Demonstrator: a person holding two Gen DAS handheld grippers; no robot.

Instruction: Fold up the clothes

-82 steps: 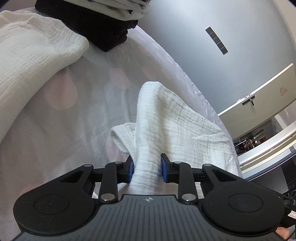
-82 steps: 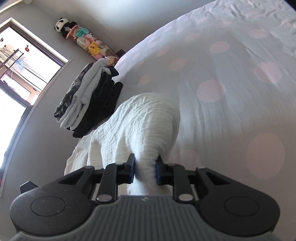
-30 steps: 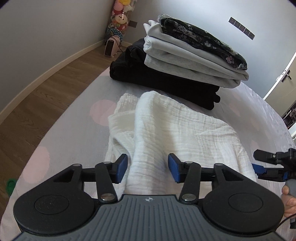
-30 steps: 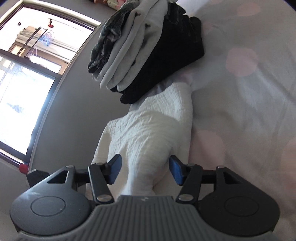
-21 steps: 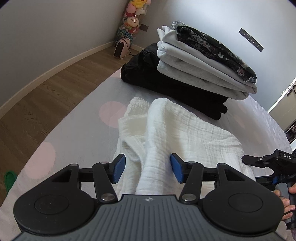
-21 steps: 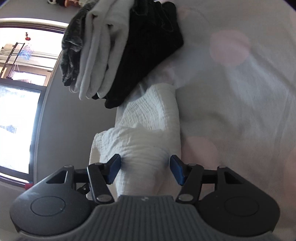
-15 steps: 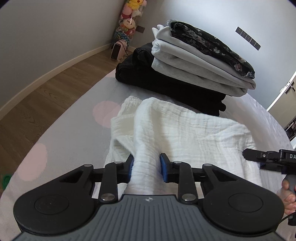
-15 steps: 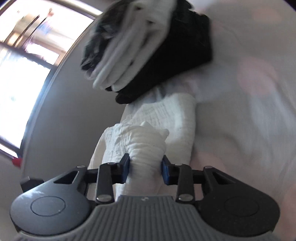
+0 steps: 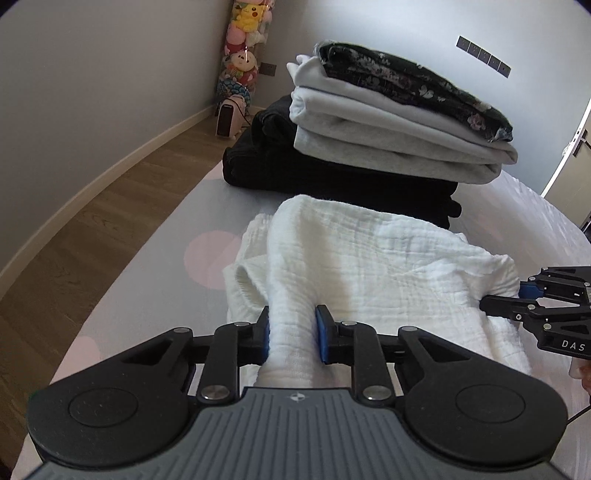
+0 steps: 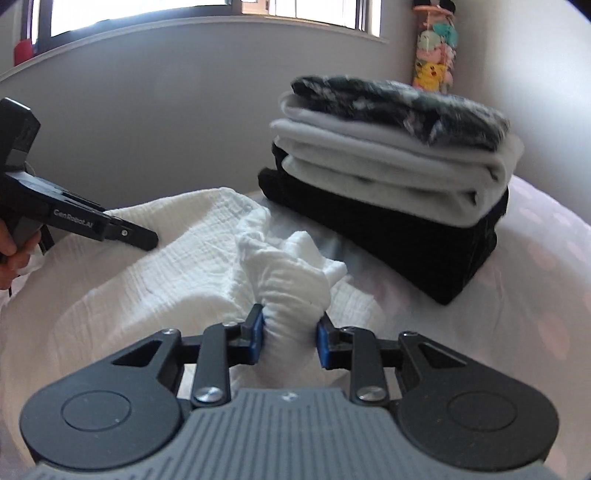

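Left wrist view: the left gripper (image 9: 291, 334) pinches a bunched fold of the white crinkled muslin cloth (image 9: 369, 258), which lies on the pale pink-dotted bedsheet (image 9: 155, 280) just before the stack of folded black, grey and floral clothes (image 9: 369, 147).

Right wrist view, somewhat blurred: the right gripper (image 10: 290, 338) clamps another gathered corner of the cloth (image 10: 184, 251); the stack (image 10: 399, 177) sits beyond.

Plain grey walls (image 9: 110, 74) meet at far corner. Brown wood-plank floor (image 9: 92, 221) at left, pale skirting board (image 9: 122, 162) along wall foot. Bed with white sheet printed with pale pink dots (image 9: 166, 266) fills near ground. Tall clear column of soft toys (image 9: 243, 48) in far corner; small white heater (image 9: 228, 120) at its foot. Window with dark frame (image 10: 147, 14) in wall beyond bed, bright daylight. Row of dark wall switches (image 9: 483, 56) far right.
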